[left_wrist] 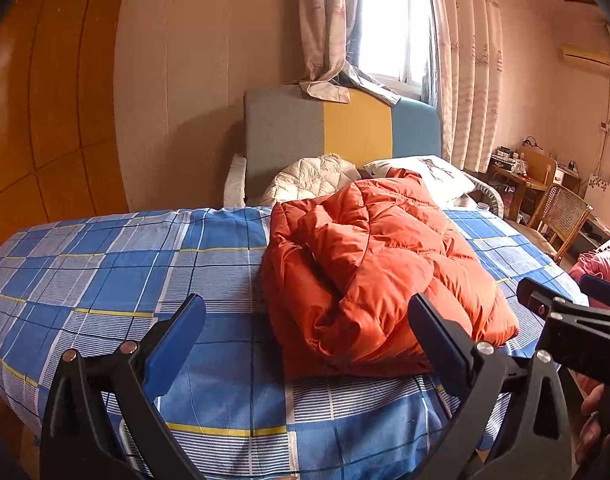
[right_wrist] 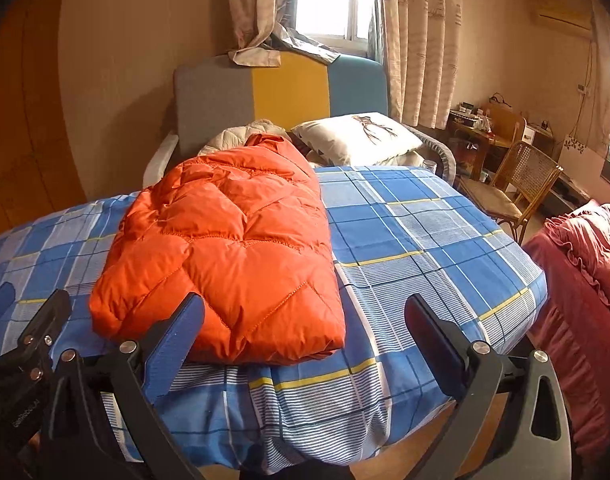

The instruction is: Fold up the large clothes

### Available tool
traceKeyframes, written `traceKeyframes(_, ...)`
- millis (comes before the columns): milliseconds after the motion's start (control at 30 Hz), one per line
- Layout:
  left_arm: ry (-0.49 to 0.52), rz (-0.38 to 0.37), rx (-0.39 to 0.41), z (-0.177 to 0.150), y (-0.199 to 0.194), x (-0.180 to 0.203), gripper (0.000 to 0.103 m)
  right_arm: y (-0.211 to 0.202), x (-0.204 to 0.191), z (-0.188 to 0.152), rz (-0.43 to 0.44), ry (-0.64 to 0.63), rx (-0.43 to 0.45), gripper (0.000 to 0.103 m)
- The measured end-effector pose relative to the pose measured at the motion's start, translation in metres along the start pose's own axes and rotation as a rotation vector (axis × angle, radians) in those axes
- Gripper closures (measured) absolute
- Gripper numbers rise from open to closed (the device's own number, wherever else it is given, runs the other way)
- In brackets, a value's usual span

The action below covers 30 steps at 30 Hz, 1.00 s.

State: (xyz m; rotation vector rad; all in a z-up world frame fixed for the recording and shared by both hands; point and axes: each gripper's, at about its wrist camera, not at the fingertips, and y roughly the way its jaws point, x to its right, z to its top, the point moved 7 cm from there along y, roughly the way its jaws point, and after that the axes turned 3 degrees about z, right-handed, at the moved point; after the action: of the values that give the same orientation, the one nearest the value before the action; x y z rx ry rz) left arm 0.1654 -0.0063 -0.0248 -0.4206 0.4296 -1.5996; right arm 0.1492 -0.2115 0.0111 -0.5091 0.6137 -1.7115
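An orange quilted down jacket [left_wrist: 381, 276] lies folded into a thick bundle on the blue plaid bed sheet [left_wrist: 117, 264]. It also shows in the right wrist view [right_wrist: 225, 252], on the sheet [right_wrist: 421, 232]. My left gripper [left_wrist: 305, 344] is open and empty, held above the bed's near edge just in front of the jacket. My right gripper [right_wrist: 305, 340] is open and empty, at the jacket's near right corner. The right gripper's body shows at the right edge of the left wrist view [left_wrist: 573, 316].
A white pillow [right_wrist: 357, 140] and a cream quilted garment [left_wrist: 313, 180] lie at the headboard [left_wrist: 337, 124]. A wicker chair [right_wrist: 513, 188] and cluttered desk [right_wrist: 485, 128] stand right of the bed. A red ruffled blanket [right_wrist: 585, 272] lies at the right.
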Motion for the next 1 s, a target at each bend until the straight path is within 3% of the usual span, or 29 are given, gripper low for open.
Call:
traceKeyframes(267,-0.036,0.025,-0.051,-0.009,0.006,-0.009,0.002,-0.004,-0.012,0.001,0.003,-0.043,0.028,0.003)
traceKeyframes(1000,-0.065,0.067,-0.014,-0.006,-0.001,-0.023,0.002,-0.01,-0.014,0.004,0.016,-0.052,0.051,0.003)
